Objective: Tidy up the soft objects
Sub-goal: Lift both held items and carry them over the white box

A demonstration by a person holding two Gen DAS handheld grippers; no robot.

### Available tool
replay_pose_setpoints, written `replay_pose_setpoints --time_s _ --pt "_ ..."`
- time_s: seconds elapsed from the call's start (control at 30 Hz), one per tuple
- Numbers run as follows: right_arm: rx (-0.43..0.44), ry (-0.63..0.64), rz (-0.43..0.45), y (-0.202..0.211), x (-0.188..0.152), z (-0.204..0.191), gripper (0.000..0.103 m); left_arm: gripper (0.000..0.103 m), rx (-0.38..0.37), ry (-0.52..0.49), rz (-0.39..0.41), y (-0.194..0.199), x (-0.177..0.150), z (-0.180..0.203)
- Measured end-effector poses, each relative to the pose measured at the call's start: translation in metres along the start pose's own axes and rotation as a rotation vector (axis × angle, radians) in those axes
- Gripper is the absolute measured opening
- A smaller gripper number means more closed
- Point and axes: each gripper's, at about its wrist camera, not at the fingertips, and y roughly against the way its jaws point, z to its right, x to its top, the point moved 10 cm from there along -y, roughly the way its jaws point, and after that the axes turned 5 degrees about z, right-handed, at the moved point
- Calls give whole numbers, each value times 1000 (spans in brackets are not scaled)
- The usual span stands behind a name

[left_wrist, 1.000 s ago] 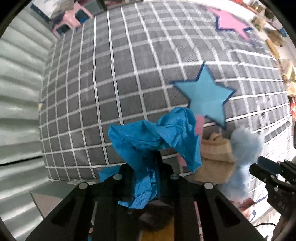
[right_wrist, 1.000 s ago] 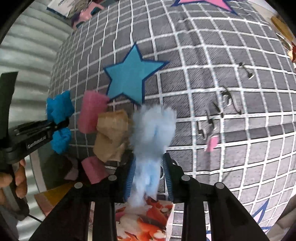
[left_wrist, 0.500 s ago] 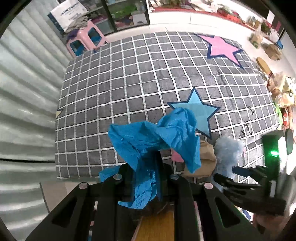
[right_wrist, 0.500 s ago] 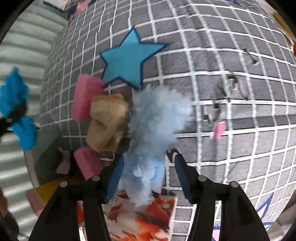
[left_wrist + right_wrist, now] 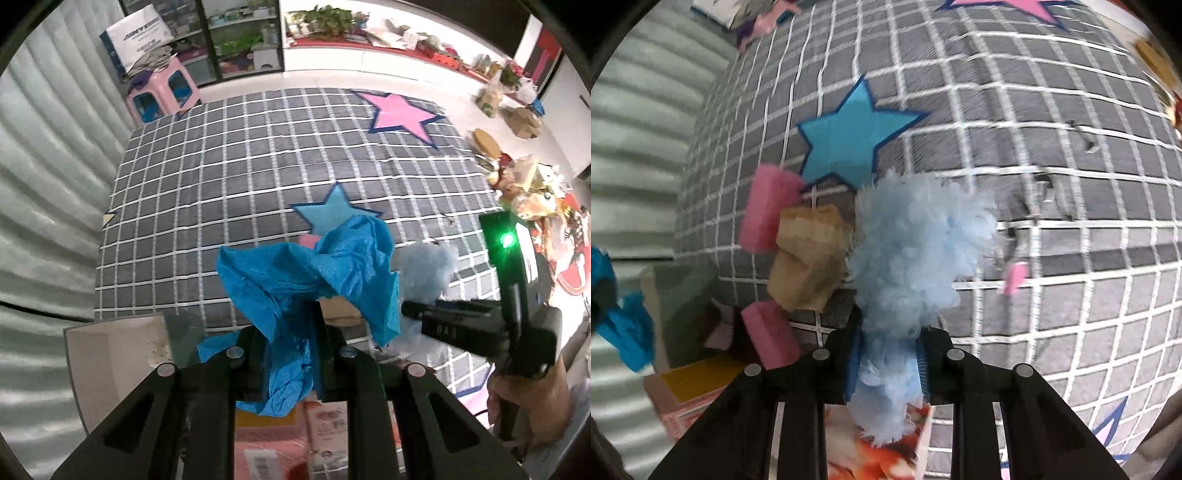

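Left hand-held gripper [image 5: 291, 350]: clamped on blue cloth [image 5: 317, 273] (crumpled, bunched above jaws).
Right hand-held gripper [image 5: 888, 363]: clamped on pale-blue fluff [image 5: 916, 243], right of tan sponge [image 5: 809, 258].

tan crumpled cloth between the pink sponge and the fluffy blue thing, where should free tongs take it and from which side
Grip the tan crumpled cloth across its raised upper fold, coming straight down from above. The pink rectangular sponge crowds one side and the pale blue fluffy bundle the other, so a sideways approach looks blocked, while the bunched top offers a ridge to pinch.
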Motion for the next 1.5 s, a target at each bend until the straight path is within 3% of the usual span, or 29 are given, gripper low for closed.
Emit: replay_pose_setpoints --time_s 0.27,0.43,0.67,1.07,1.5 --pt "-5 -54 85 59 -12 22 27 19 -77 -91 -20 19 -31 48" --pt "-25 -76 84 83 -42 41 27 19 -132 -145 -53 28 -65 74" --pt "-44 -80 44 89 -97 38 27 19 -169 -218 -80 41 -110 85" --pt "-35 -9 -27 82 -173 -13 27 19 -148 -174 -79 62 -159 45" --pt "-8 246 -71 70 -203 -109 27 19 -83 16 -46 81 -187 -37"
